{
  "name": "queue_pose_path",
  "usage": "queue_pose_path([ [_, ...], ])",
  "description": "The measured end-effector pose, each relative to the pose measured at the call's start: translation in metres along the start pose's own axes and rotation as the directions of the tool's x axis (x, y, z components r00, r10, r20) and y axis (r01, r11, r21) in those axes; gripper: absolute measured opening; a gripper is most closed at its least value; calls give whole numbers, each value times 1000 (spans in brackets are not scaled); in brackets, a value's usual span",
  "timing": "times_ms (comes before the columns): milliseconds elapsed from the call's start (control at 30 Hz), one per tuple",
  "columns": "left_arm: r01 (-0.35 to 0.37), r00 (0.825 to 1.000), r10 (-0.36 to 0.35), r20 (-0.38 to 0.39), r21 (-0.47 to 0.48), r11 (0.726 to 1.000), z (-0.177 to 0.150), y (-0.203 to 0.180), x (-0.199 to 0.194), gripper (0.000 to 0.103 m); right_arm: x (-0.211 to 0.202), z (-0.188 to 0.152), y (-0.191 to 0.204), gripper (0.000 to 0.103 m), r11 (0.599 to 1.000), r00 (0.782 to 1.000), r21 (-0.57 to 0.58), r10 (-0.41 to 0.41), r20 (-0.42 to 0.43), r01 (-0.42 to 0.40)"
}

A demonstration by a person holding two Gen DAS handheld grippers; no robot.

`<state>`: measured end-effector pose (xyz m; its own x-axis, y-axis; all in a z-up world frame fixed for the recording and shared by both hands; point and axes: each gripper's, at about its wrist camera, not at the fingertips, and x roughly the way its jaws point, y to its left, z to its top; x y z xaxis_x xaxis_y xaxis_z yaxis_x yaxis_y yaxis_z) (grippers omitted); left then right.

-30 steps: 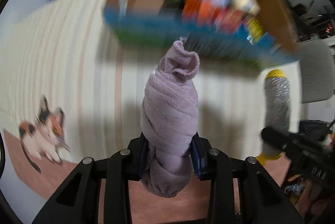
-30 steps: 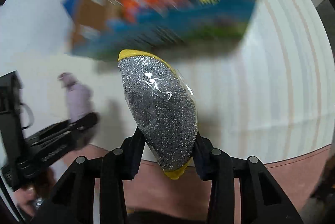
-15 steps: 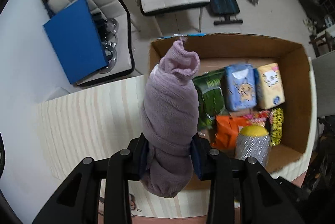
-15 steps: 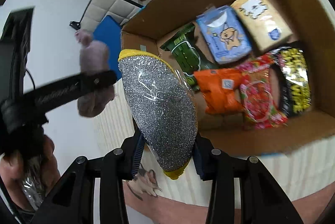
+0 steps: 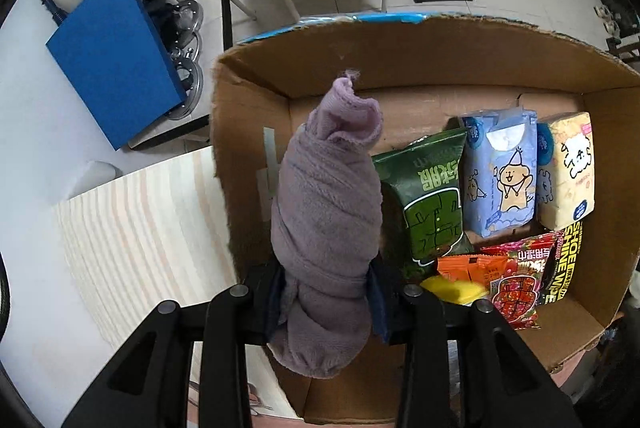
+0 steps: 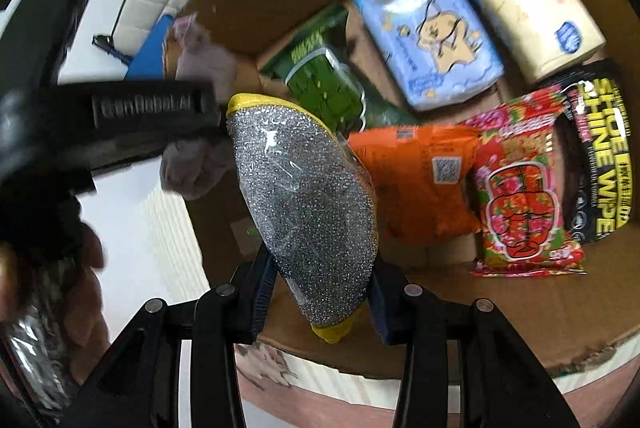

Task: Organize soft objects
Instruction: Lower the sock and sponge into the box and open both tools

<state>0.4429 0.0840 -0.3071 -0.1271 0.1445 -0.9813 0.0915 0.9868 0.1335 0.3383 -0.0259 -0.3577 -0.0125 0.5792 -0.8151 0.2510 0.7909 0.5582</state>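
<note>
Over the cardboard box (image 5: 600,312), a rolled purple towel (image 5: 326,228) is squeezed by the left claw (image 5: 326,302) and a wrapped silver sponge (image 6: 308,208) is being let loose by the right claw (image 6: 320,302), so both can be dropped inside.

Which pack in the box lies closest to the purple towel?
The green pack, right beside the towel; the blue, cream and orange packs lie farther off.

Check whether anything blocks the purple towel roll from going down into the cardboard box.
Nothing visible does. The purple towel roll hangs over bare box floor at the cardboard box left end; the green packet lies just beside it.
</note>
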Motion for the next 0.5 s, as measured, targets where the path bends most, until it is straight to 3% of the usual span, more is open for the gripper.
queue_pose_path([
  [67, 7, 1000, -7, -15, -19, 1000, 2, 3, 2, 37, 11, 3, 4, 52, 1000, 999, -12, -16, -28, 16],
  [100, 26, 999, -26, -22, -27, 999, 3, 4, 2, 39, 13, 4, 5, 61, 1000, 999, -14, -23, -30, 22],
  [167, 39, 999, -39, -7, -39, 998, 4, 6, -2, 54, 13, 5, 8, 69, 999, 999, -22, -45, -21, 44],
  [500, 46, 998, -44, 48, -37, 998, -4, 6, -20, 66, -10, 7, 17, 69, 991, 994, -75, -108, 13, 108],
])
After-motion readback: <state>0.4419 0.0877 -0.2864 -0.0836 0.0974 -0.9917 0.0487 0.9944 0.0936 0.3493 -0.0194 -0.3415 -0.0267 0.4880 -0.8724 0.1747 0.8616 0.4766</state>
